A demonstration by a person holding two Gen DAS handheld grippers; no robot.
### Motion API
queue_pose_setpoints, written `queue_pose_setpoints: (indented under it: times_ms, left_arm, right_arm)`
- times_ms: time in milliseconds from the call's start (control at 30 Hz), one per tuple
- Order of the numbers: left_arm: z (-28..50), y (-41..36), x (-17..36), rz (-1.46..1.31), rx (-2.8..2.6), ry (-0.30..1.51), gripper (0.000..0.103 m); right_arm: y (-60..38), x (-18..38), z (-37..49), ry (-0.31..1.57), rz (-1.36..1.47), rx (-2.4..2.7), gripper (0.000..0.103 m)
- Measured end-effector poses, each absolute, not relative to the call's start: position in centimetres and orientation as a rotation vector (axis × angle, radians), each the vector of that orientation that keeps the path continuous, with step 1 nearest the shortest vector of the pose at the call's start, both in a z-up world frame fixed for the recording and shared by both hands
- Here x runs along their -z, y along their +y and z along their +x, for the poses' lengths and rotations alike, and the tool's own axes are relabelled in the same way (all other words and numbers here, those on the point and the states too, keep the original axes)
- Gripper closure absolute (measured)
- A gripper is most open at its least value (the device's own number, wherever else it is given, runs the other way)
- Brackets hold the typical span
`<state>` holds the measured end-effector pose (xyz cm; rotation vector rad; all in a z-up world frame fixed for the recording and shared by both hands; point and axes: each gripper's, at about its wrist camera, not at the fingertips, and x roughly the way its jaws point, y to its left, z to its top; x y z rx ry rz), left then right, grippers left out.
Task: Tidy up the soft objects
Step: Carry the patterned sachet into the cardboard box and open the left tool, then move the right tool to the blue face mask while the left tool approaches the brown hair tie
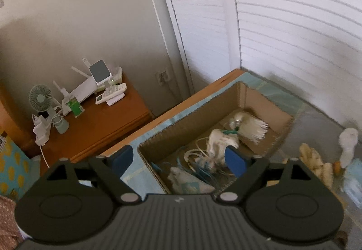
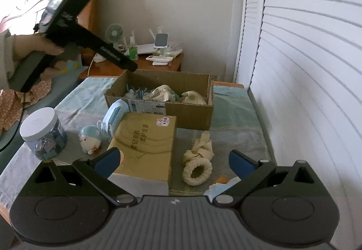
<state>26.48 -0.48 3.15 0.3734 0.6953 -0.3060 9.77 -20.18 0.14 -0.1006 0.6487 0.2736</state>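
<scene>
My left claw (image 1: 178, 160) hangs over the near end of the cardboard box (image 1: 267, 100), which fills the middle of the left wrist view. Its blue pads (image 1: 235, 162) are spread wide with nothing between them. Inside the box lie a white tasselled piece (image 1: 253, 128) toward the far end, a crumpled white cloth (image 1: 220, 140) in the middle, and a tangle of pale and blue cords (image 1: 199, 160) near me.

My right claw (image 2: 175, 162) sits low in the right wrist view, also spread and holding nothing. Between its pads I see a yellow tissue pack (image 2: 144, 145) and, to the right of it, a cream knotted cloth ring (image 2: 199, 165), both on the cloth-covered surface (image 2: 235, 134). Left of the tissue pack are a small blue and white plush toy (image 2: 90, 139) and a jar with a white lid (image 2: 43, 132). The box (image 2: 187, 114) stands behind them at mid frame, with soft cloths piled inside.

At the upper left of that view, my left hand (image 2: 29, 48) grips the other tool, whose tip reaches just over the box's back left corner.
</scene>
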Motion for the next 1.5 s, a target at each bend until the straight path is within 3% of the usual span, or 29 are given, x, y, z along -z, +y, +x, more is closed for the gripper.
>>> queue_pose_setpoints:
  times_ms: [433, 767, 1000, 1500]
  left_arm:
    - [14.8, -0.2, -2.8, 0.303, 0.343, 0.622, 0.012]
    - [7.7, -0.8, 0.3, 0.228, 0.384, 0.655, 0.009]
    - [5.8, -2.5, 3.2, 0.223, 0.411, 0.688, 0.009]
    - [6.2, -6.3, 6.7, 0.274, 0.535, 0.73, 0.01]
  right_arm:
    - [-21.4, 0.2, 7.1, 0.648, -0.133, -0.232, 0.0]
    - [-23.4, 5.1, 6.8, 0.765, -0.19, -0.152, 0.0]
    - [-25.1, 9.0, 7.8, 0.866, -0.155, -0.13, 0.0]
    - [-26.3, 9.8, 7.1, 0.796, -0.115, -0.181, 0.0]
